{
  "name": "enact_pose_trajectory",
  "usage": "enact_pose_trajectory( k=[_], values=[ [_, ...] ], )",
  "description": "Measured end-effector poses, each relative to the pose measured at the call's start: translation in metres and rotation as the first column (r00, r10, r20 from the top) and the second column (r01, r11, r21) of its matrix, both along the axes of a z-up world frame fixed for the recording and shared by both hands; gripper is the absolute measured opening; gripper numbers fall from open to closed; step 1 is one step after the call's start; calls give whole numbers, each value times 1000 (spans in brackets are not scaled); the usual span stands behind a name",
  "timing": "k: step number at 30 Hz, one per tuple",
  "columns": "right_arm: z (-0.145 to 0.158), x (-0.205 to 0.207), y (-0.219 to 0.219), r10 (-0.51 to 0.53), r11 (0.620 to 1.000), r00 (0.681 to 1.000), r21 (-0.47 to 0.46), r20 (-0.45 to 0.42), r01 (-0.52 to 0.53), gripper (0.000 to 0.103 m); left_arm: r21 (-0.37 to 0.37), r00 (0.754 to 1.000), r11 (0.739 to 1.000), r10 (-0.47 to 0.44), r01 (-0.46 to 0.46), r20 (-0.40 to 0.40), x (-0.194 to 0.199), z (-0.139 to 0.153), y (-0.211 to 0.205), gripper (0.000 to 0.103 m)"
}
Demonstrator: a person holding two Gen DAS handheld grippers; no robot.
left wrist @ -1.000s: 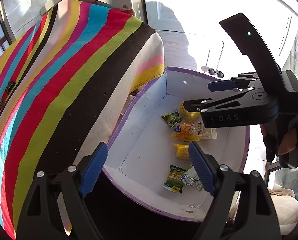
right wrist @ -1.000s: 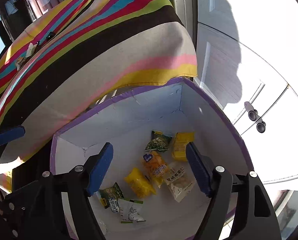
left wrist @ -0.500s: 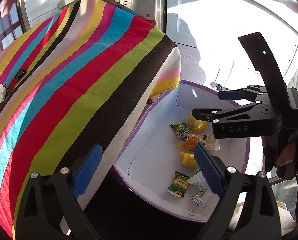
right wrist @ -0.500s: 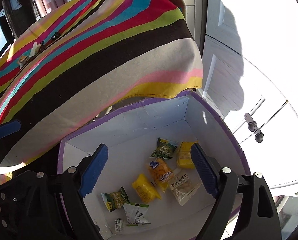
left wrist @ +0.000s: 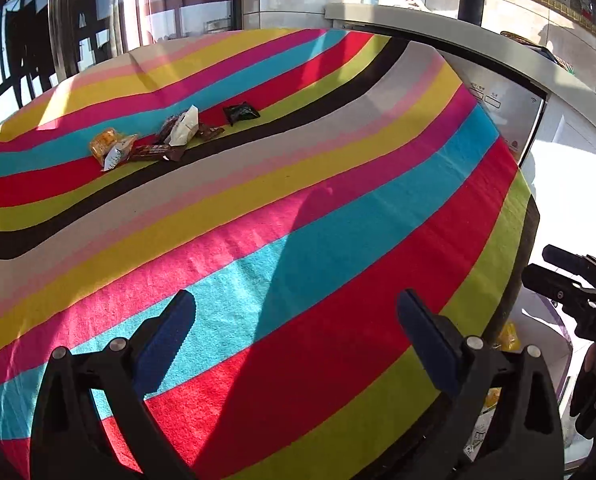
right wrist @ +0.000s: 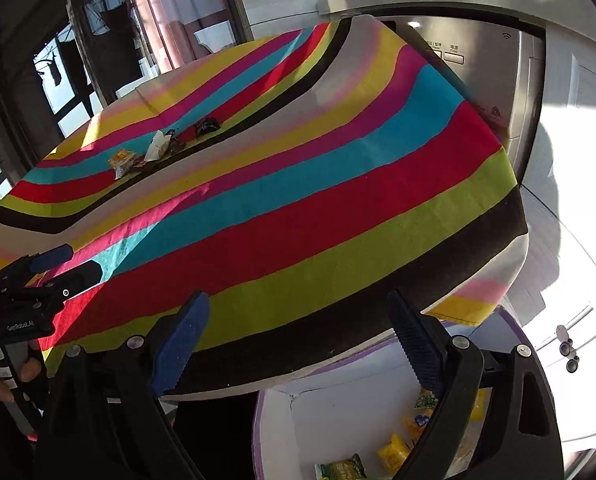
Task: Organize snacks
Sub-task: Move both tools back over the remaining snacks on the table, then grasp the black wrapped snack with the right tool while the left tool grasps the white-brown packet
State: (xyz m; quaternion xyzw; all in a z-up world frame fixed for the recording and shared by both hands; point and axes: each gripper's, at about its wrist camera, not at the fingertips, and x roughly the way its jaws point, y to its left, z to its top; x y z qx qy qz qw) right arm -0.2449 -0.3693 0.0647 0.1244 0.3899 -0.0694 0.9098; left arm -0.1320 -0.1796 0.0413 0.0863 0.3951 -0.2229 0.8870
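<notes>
Right hand-held gripper (right wrist: 298, 344) view alone: snacks (right wrist: 393, 450) inside box (right wrist: 276, 420).

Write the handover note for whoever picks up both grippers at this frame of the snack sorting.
Left gripper: open, empty, above the striped tablecloth.
Right gripper: open, empty, over the table's near edge.
Done: several packets, yellow and green among them, lie in the purple-rimmed box below the table edge.
Left: a cluster of packets at the table's far side, including an orange one, a white one and dark ones, not yet touched.
</notes>
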Motion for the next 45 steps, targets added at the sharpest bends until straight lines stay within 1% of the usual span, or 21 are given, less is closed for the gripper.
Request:
enact_pose_trajectory(
  k=[2, 3, 6, 7, 9, 11, 12, 14, 16, 19, 23, 26, 28, 31, 33, 34, 35, 36, 38, 42, 45],
  values=[
    [1, 30, 22, 66, 998, 998, -20, 0, -66, 87, 3, 996, 996, 93, -93, -19, 31, -6, 28, 101],
    [0, 47, 32, 93, 995, 996, -31, -12, -93, 87, 0, 989, 990, 144, -144, -31, 48, -10, 45, 101],
    [-3, 96, 55, 170, 984, 985, -58, -24, -171, 87, -20, 965, 966, 255, -256, -66, 88, -18, 86, 101],
    [-5, 114, 61, 180, 981, 983, -61, -39, -183, 87, -24, 952, 955, 292, -295, -89, 100, -21, 97, 101],
    [-5, 148, 65, 197, 979, 979, -35, -46, -199, 87, -59, 931, 936, 338, -348, -135, 115, -22, 115, 101],
    [-5, 182, 66, 191, 982, 981, -4, -34, -191, 87, -95, 919, 918, 372, -385, -134, 122, -21, 128, 101],
    [-6, 199, 66, 177, 984, 984, -7, -33, -177, 87, -115, 912, 909, 385, -401, -142, 123, -23, 133, 101],
    [-8, 232, 67, 150, 988, 988, -23, -32, -150, 87, -159, 904, 896, 384, -414, -190, 125, -29, 138, 101],
    [-10, 264, 65, 119, 992, 993, -46, -28, -120, 87, -172, 906, 895, 381, -411, -184, 123, -28, 138, 101],
    [-16, 315, 64, 96, 993, 995, -58, -33, -98, 87, -159, 909, 900, 380, -406, -172, 121, -29, 132, 101],
    [-23, 376, 60, 46, 997, 997, -63, -67, -50, 87, -120, 918, 916, 362, -382, -159, 123, -31, 122, 101],
    [-32, 409, 61, 40, 996, 993, -79, -108, -49, 87, -117, 921, 920, 355, -375, -157, 122, -32, 121, 101],
    [-39, 423, 62, 36, 995, 990, -91, -134, -49, 87, -124, 922, 919, 355, -375, -158, 122, -32, 122, 101],
    [-51, 439, 62, 38, 993, 981, -104, -189, -58, 87, -125, 922, 919, 353, -373, -159, 123, -33, 121, 101],
    [-53, 441, 63, 45, 991, 975, -116, -216, -71, 87, -124, 922, 920, 352, -372, -158, 122, -33, 121, 101],
    [-52, 438, 65, 59, 988, 976, -130, -211, -88, 77, -123, 923, 920, 352, -372, -158, 122, -33, 120, 101],
    [-49, 432, 66, 85, 984, 978, -135, -192, -112, 46, -123, 923, 920, 352, -372, -157, 122, -34, 120, 101],
    [-45, 424, 65, 103, 982, 979, -136, -176, -128, 39, -122, 923, 920, 352, -372, -157, 122, -34, 120, 101],
    [-37, 400, 61, 135, 983, 982, -106, -134, -150, 38, -118, 923, 921, 353, -372, -156, 122, -34, 119, 101],
    [-25, 339, 59, 210, 972, 973, -84, -99, -218, 39, -97, 924, 925, 351, -367, -152, 121, -35, 116, 101],
    [-23, 294, 58, 244, 967, 966, -54, -90, -249, 39, -44, 927, 933, 347, -356, -143, 122, -36, 109, 101]
  ],
)
